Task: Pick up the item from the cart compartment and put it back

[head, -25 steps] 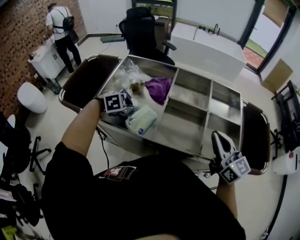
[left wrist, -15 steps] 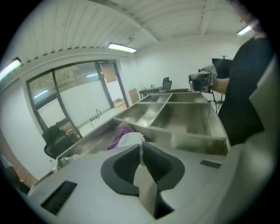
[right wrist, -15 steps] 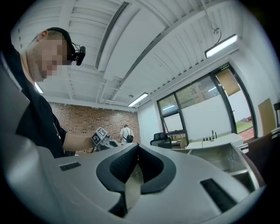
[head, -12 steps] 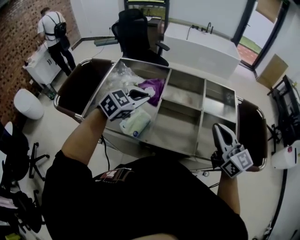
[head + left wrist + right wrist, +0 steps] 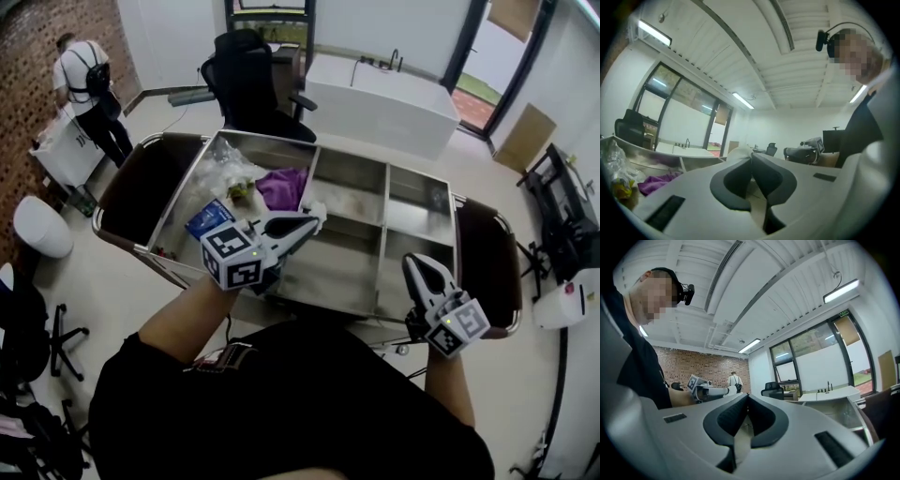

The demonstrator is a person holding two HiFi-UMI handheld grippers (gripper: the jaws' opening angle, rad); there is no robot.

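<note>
left tongs [image 5: 310, 223] shut tight on a small white thing [image 5: 739, 152], up over the metal cart [image 5: 349, 255], purple cloth [image 5: 281, 187] and blue pack [image 5: 208, 217] in the cart's left box, right tongs [image 5: 418, 268] shut and empty by the cart's front right corner

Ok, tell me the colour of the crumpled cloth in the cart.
The cloth is purple, clearest in the head view.

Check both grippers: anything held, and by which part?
Left gripper pinches a small white item at its jaw tips; which part is gripped can't be told. Right gripper is shut, empty.
</note>
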